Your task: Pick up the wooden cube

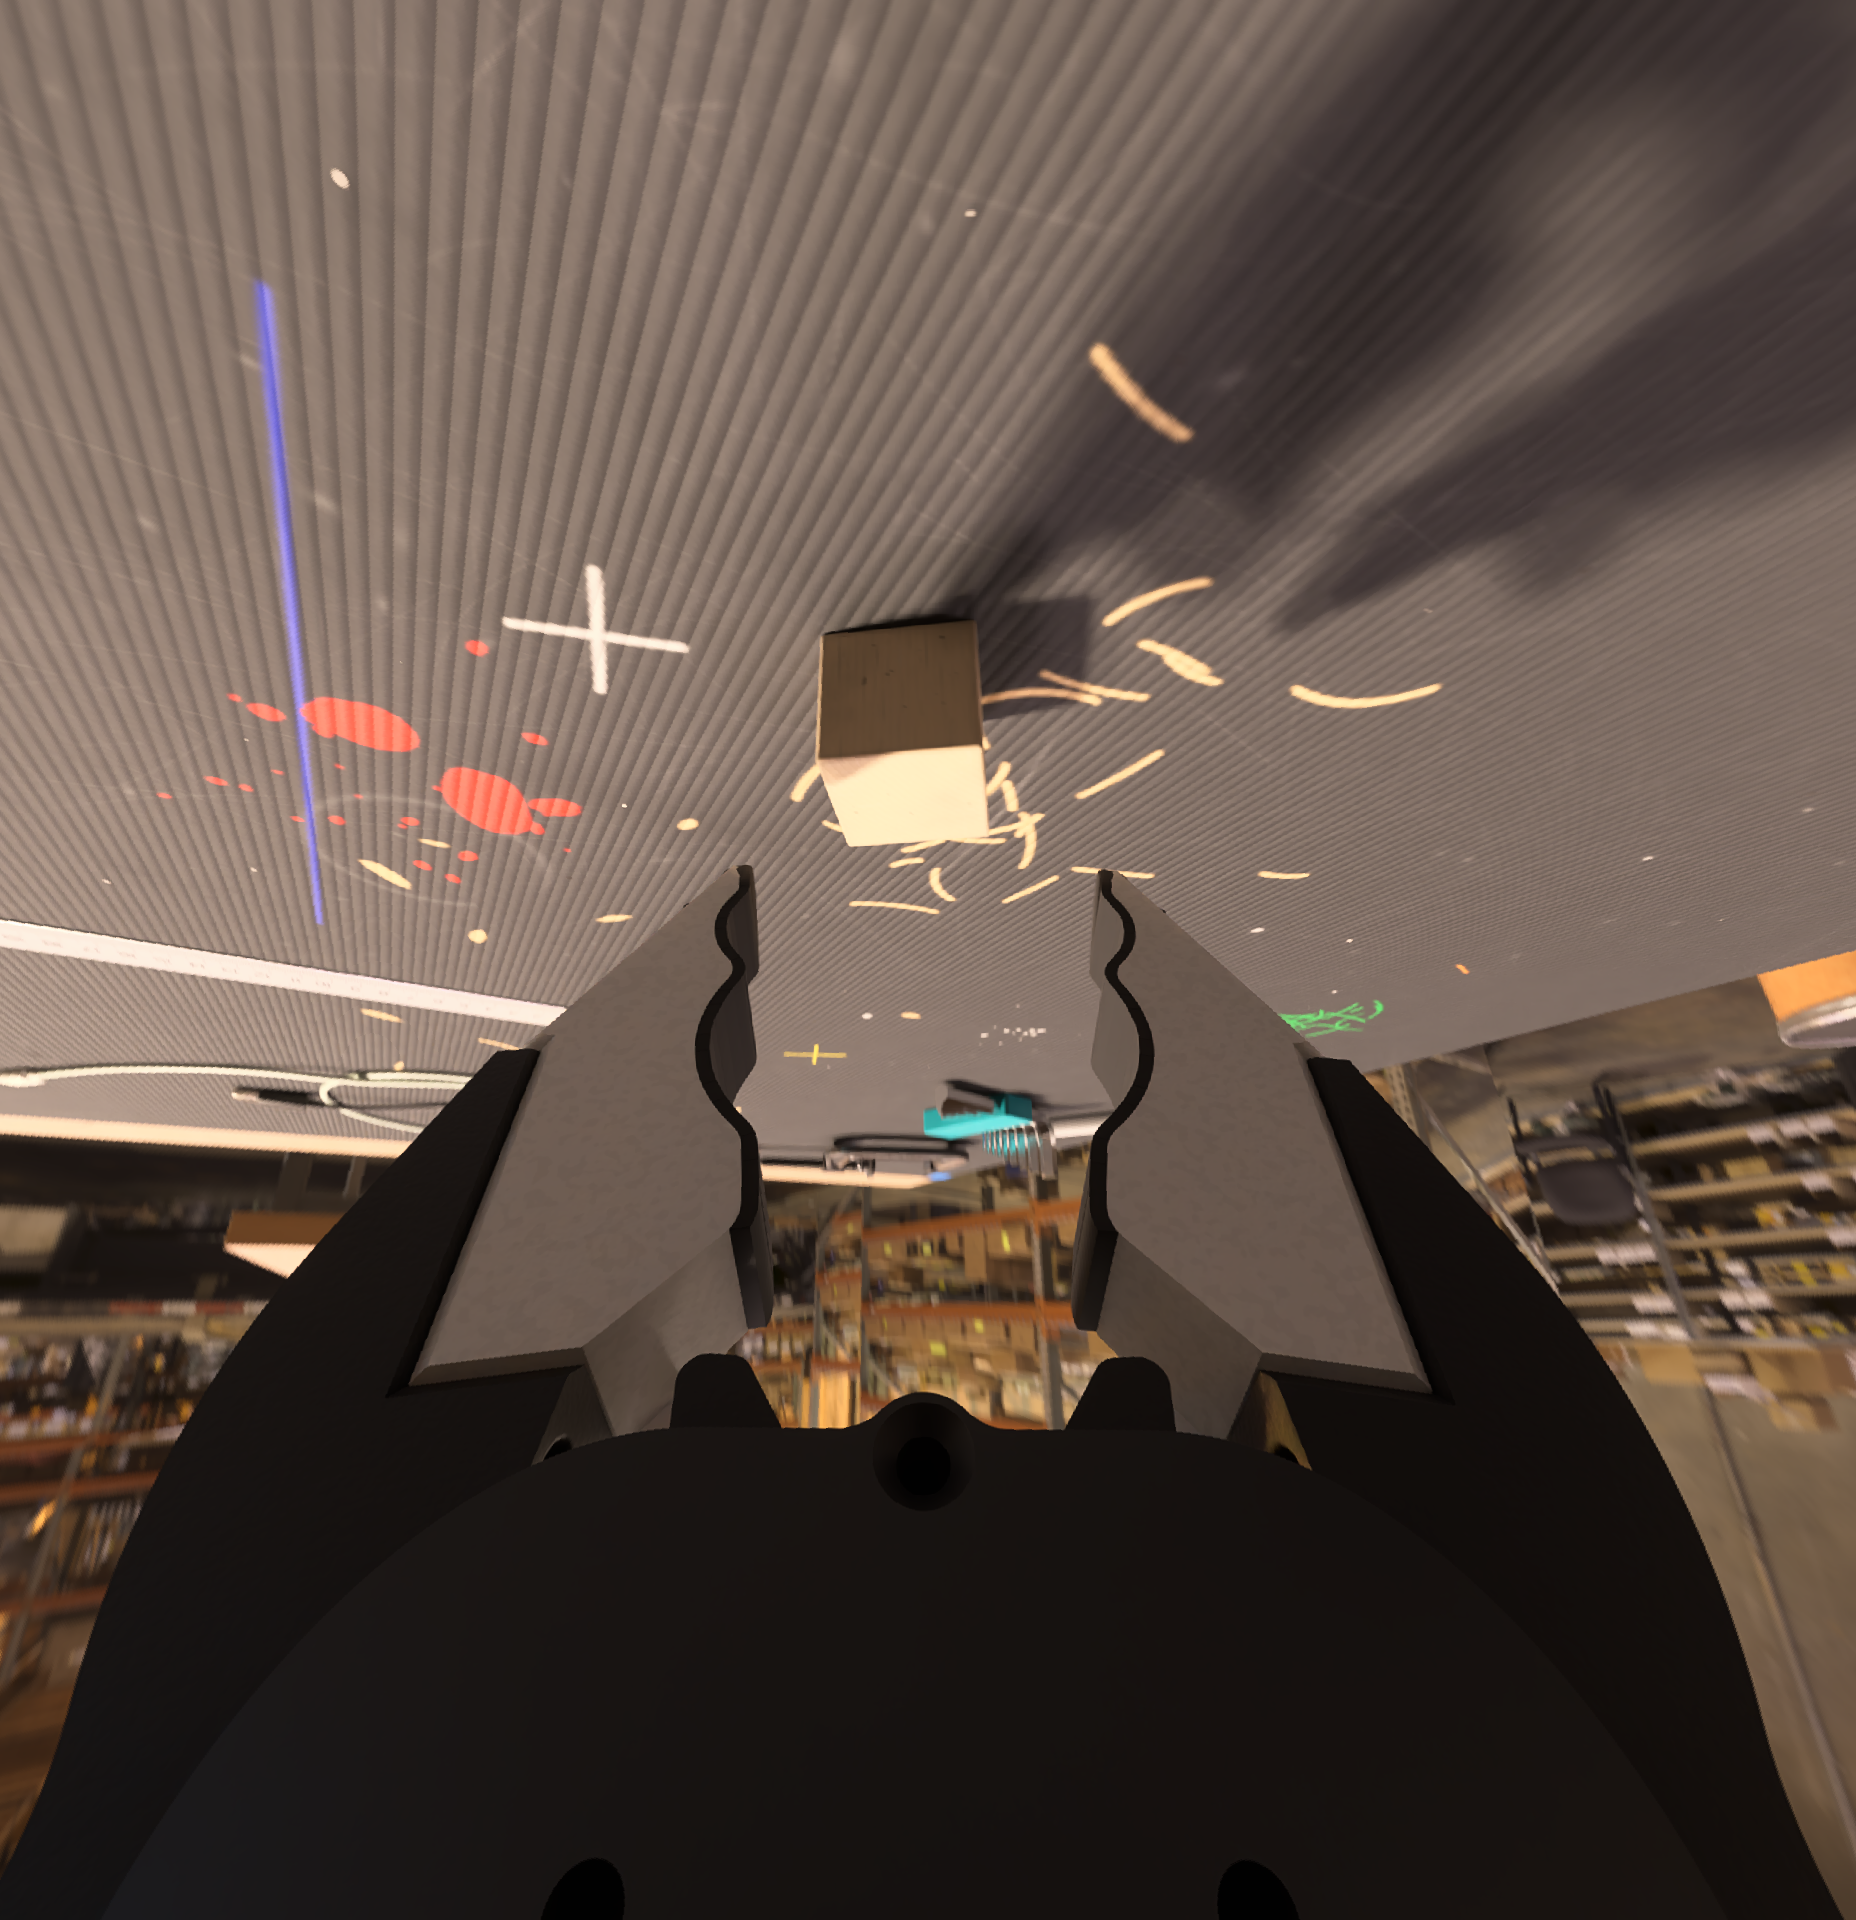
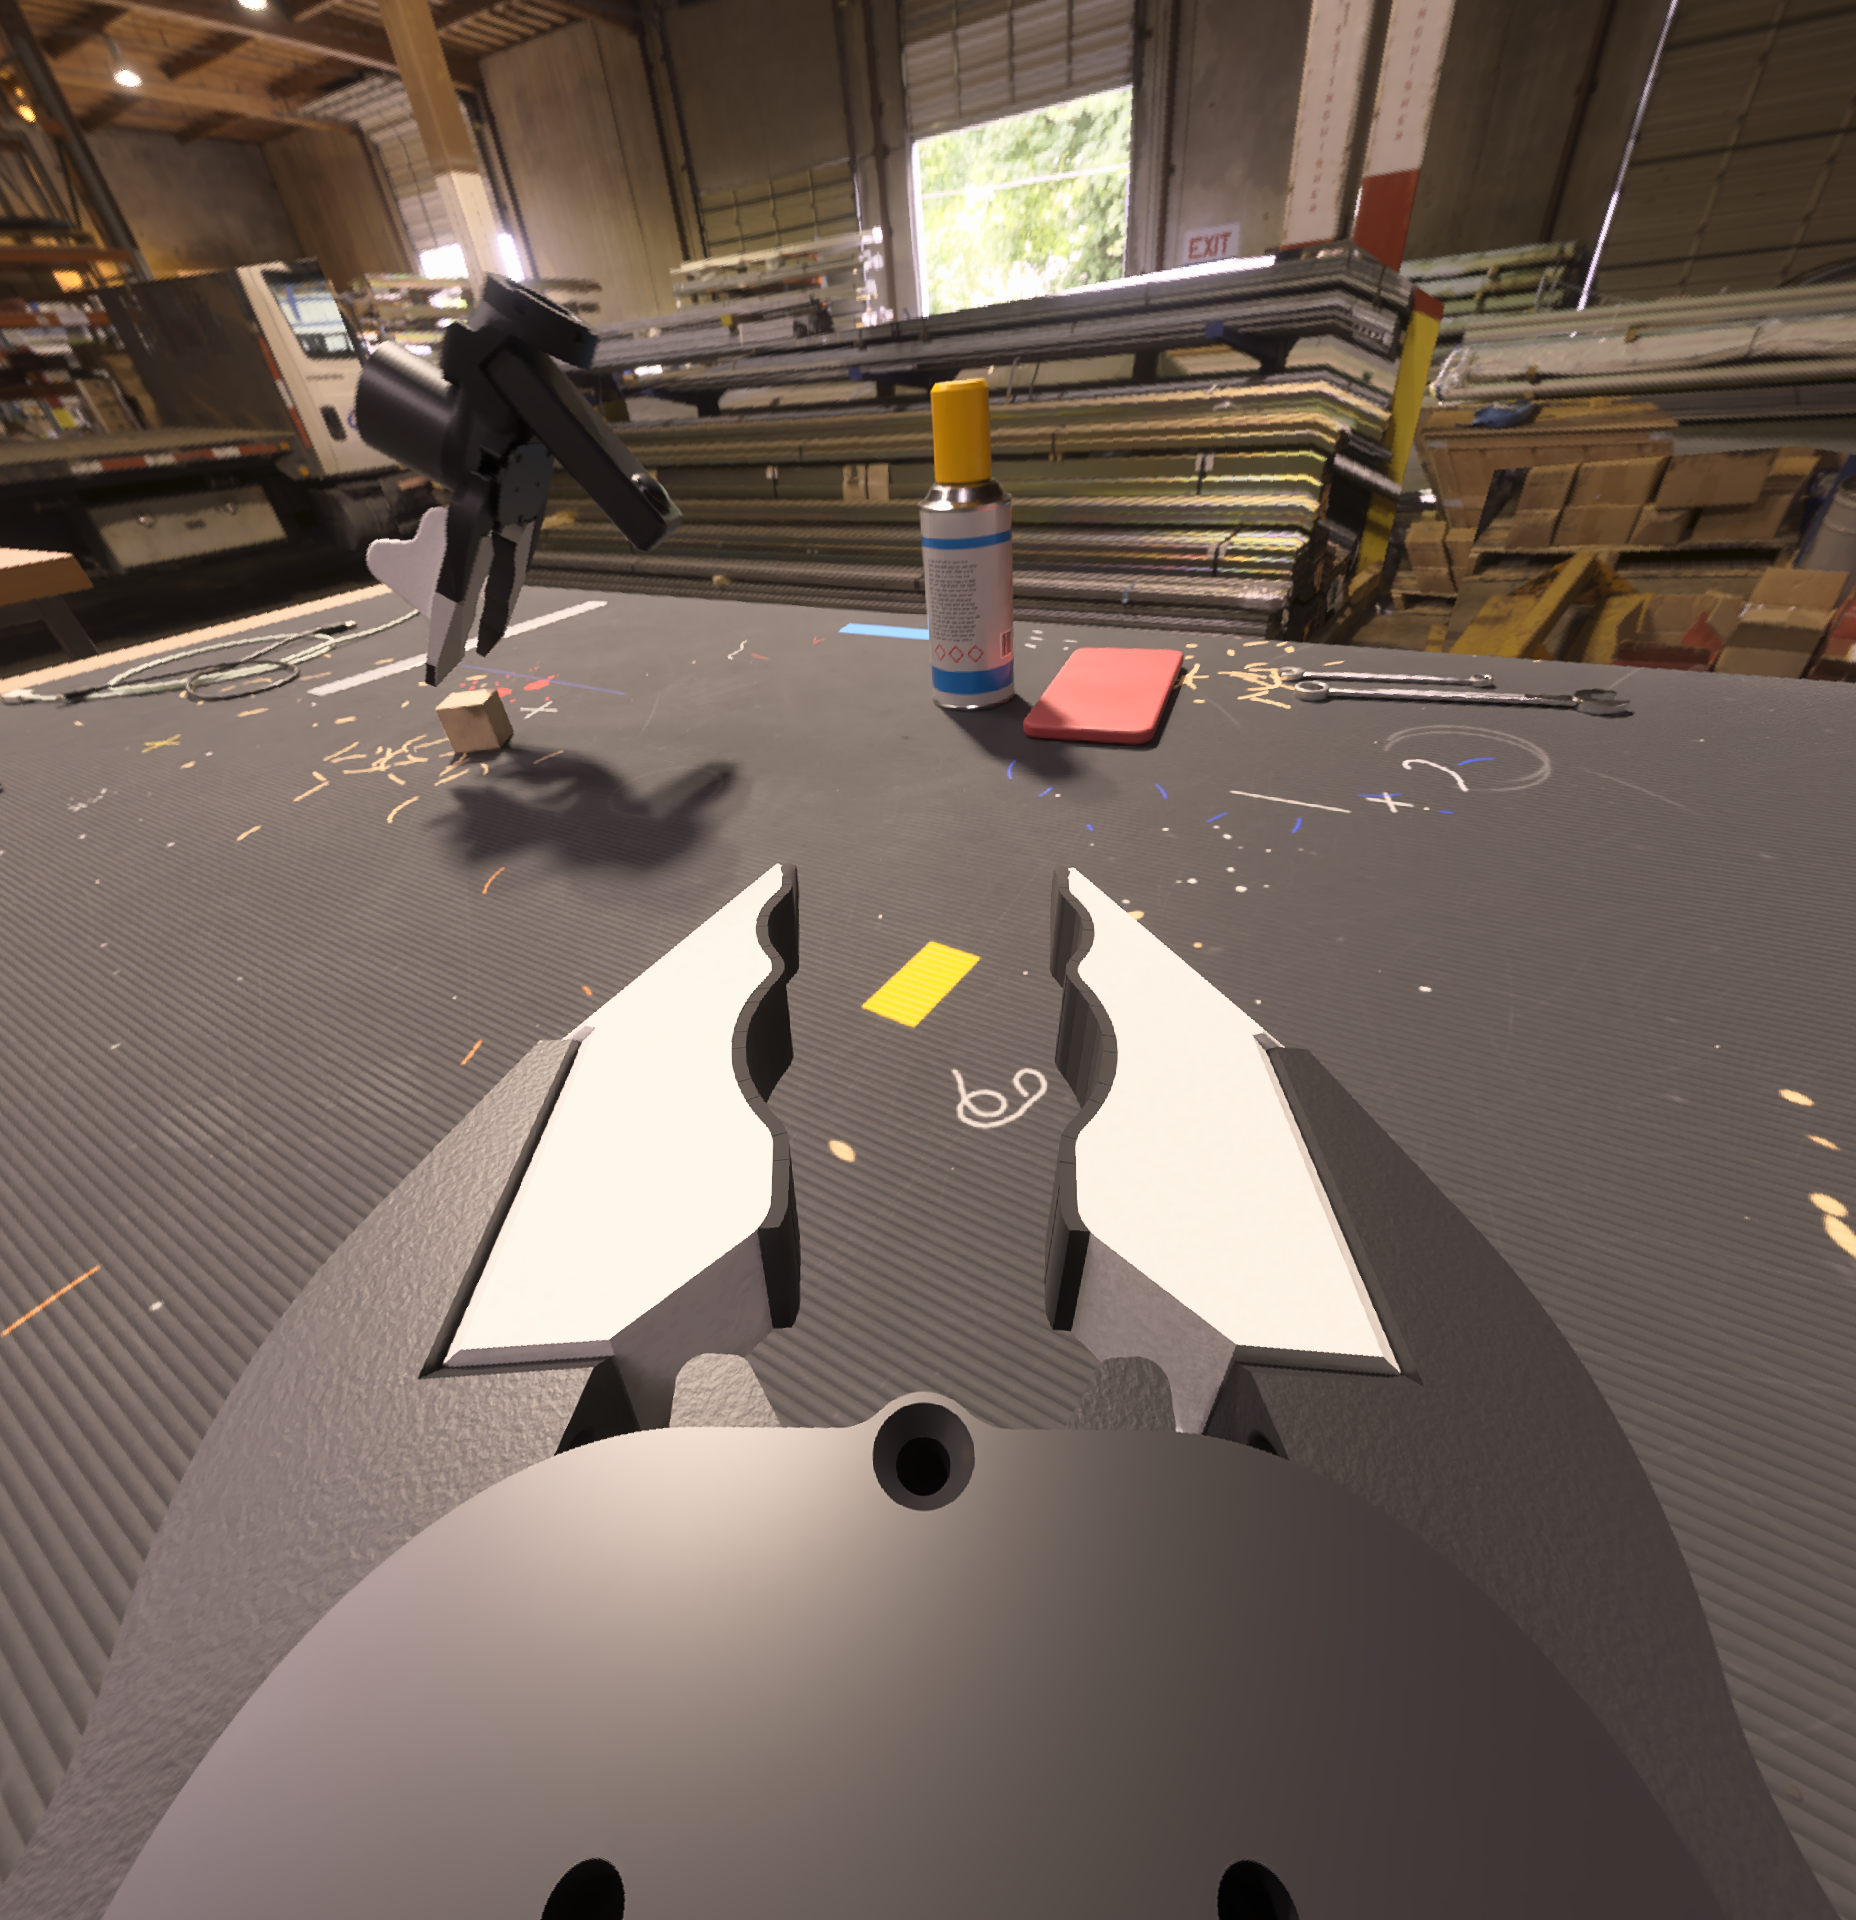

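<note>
The wooden cube [image 1: 900,727] is a small pale block resting on the dark ribbed mat [image 1: 695,312], among tan chalk-like marks. My left gripper [image 1: 924,878] is open and empty, its fingertips a short way from the cube, which lies straight ahead between them. The left wrist view is turned upside down. In the right wrist view the cube [image 2: 474,719] sits at the far left with the left gripper [image 2: 465,649] hovering just above it, pointing down. My right gripper [image 2: 924,878] is open and empty, low over the mat, far from the cube.
A spray can with a yellow cap [image 2: 965,551] and a red flat pad [image 2: 1106,694] stand mid-table. Wrenches [image 2: 1423,688] lie at the far right, a white cord [image 2: 217,665] at the far left. A teal tool [image 1: 981,1117] shows near the table edge.
</note>
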